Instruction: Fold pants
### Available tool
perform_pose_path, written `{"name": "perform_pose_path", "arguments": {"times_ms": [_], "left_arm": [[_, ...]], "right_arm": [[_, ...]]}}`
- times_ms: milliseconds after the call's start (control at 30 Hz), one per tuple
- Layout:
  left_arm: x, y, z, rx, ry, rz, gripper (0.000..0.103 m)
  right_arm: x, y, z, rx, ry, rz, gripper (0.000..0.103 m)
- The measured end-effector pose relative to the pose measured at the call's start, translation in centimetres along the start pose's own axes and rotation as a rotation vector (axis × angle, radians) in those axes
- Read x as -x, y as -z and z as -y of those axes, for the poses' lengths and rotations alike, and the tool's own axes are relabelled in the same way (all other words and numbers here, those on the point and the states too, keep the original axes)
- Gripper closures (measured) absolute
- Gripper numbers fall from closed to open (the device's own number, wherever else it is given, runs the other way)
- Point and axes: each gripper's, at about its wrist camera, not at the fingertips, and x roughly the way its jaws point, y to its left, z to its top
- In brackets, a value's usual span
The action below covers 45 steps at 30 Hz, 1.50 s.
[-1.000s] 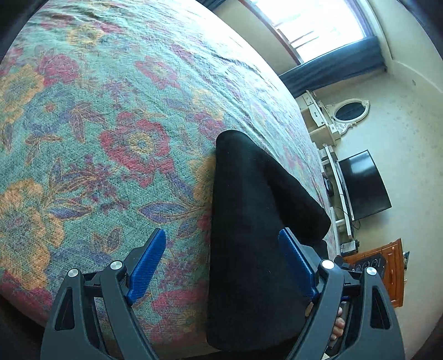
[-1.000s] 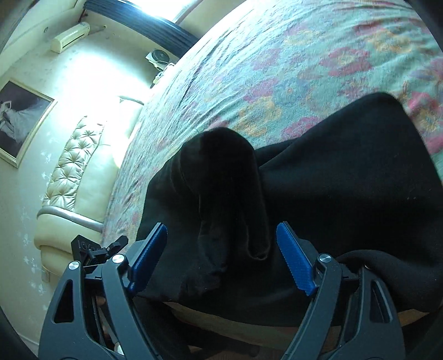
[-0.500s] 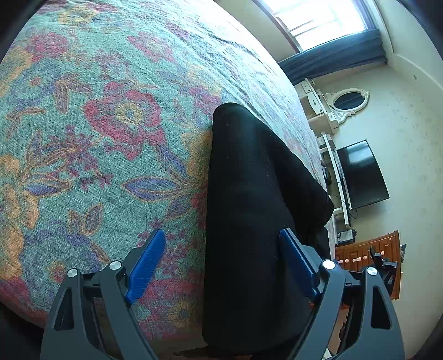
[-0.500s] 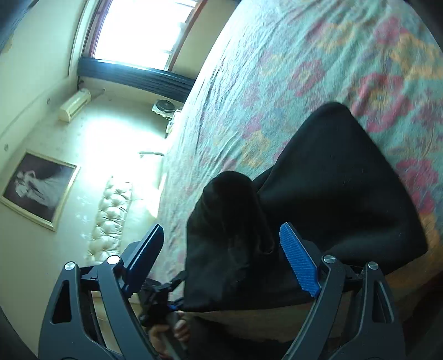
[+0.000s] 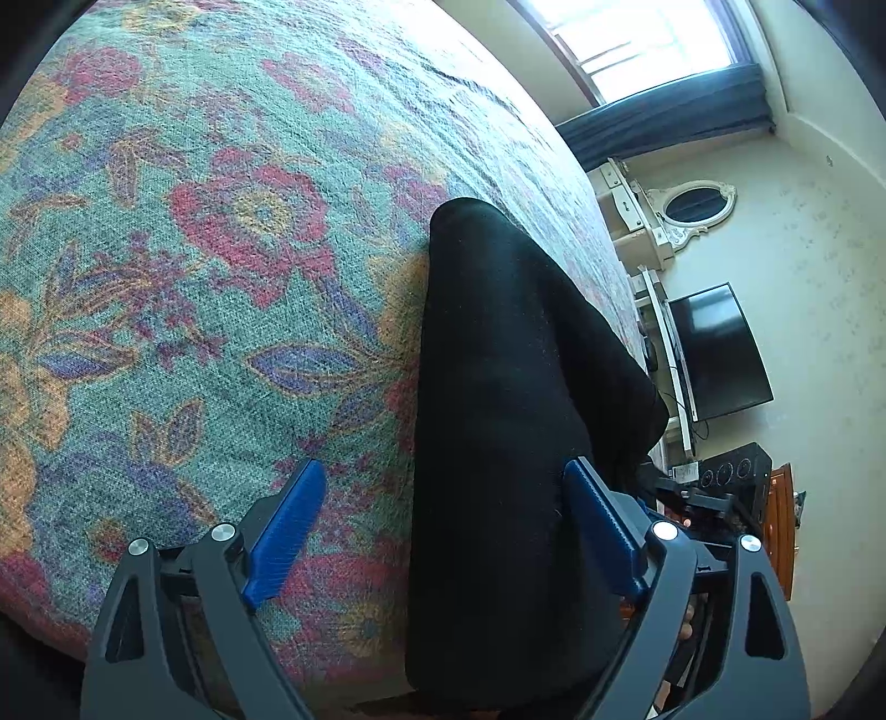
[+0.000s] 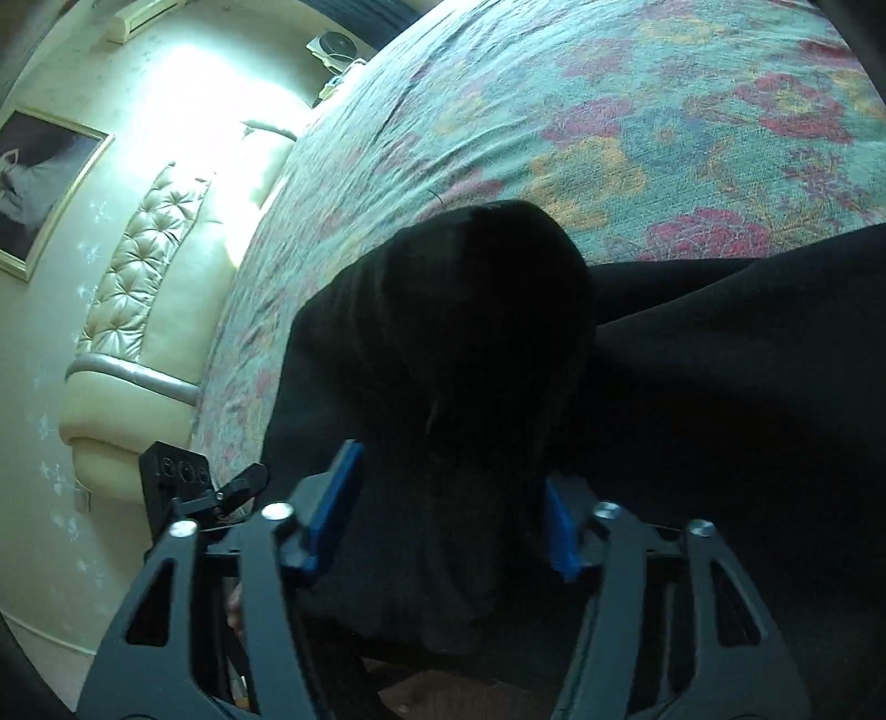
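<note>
Black pants (image 5: pixel 498 399) lie lengthwise away; right hand-held gripper (image 6: pixel 448 515) just clamped them, left (image 5: pixel 437 526) open

Left wrist view: looks forward and down along the left gripper (image 5: pixel 440 526), close above the bed (image 5: pixel 194 249), facing the window (image 5: pixel 653 44) and TV (image 5: pixel 717 354). Right wrist view: looks down along the right gripper (image 6: pixel 451 512), very near the pants (image 6: pixel 487 332), facing the headboard (image 6: pixel 144 266). Both views share the bed and the pants (image 5: pixel 498 415).
</note>
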Motion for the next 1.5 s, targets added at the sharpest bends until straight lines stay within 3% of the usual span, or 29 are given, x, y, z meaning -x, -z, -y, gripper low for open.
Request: {"name": "perform_pose_path", "arguments": {"times_ms": [33, 133, 267, 400, 533, 733, 900, 967, 1033, 1067, 1100, 1233, 1300, 1333, 1400, 1500], "left_arm": [[0.2, 0.0, -0.1, -0.001, 0.001, 0.000, 0.016], [0.4, -0.1, 0.1, -0.004, 0.001, -0.002, 0.016], [0.7, 0.0, 0.9, -0.020, -0.003, -0.002, 0.016], [0.8, 0.5, 2.7, -0.057, 0.041, 0.010, 0.016], [-0.6, 1.2, 4.4, -0.052, 0.100, -0.039, 0.016], [-3.9, 2.6, 5.6, -0.055, 0.103, -0.120, 0.016], [-4.3, 3.3, 5.7, -0.067, 0.094, -0.117, 0.016], [-4.4, 3.2, 5.6, -0.069, 0.096, -0.115, 0.016], [-4.4, 3.0, 5.3, -0.055, 0.102, -0.114, 0.016], [-4.4, 3.0, 5.2, -0.050, 0.107, -0.114, 0.016], [-4.3, 3.0, 5.0, -0.049, 0.110, -0.116, 0.016], [-4.6, 3.3, 5.3, -0.080, 0.110, -0.143, 0.016], [-4.7, 3.3, 5.3, -0.086, 0.109, -0.141, 0.016], [-4.7, 3.3, 5.2, -0.082, 0.111, -0.137, 0.016], [-4.8, 3.2, 5.0, -0.073, 0.120, -0.135, 0.016], [-4.8, 3.1, 4.5, -0.074, 0.129, -0.141, 0.016]], "right_arm": [[-0.2, -0.2, 0.2, 0.003, 0.007, -0.012, 0.084], [0.1, -0.7, 0.2, 0.025, 0.002, -0.035, 0.088], [4.3, -1.2, -1.0, 0.100, 0.018, 0.034, 0.095], [9.6, -1.8, 0.4, 0.126, 0.046, 0.096, 0.096], [13.0, -1.4, 4.9, 0.071, 0.131, 0.118, 0.096], [12.5, 1.5, 12.1, -0.065, 0.143, 0.073, 0.097], [15.1, 2.0, 10.8, -0.029, 0.126, 0.144, 0.102], [15.0, 2.0, 10.8, -0.038, 0.107, 0.130, 0.102], [14.6, 2.2, 11.5, -0.073, 0.084, 0.118, 0.097], [14.4, 2.3, 12.1, -0.105, 0.073, 0.117, 0.078], [14.3, 2.5, 12.6, -0.135, 0.078, 0.129, 0.066], [13.3, 2.9, 12.5, -0.154, -0.007, 0.109, 0.034], [12.7, 2.9, 11.5, -0.109, 0.018, 0.087, 0.031], [12.3, 2.9, 11.1, -0.088, 0.042, 0.078, 0.034], [11.7, 2.9, 9.9, -0.022, 0.080, 0.059, 0.052], [11.2, 3.1, 8.3, 0.057, 0.143, 0.037, 0.057]]}}
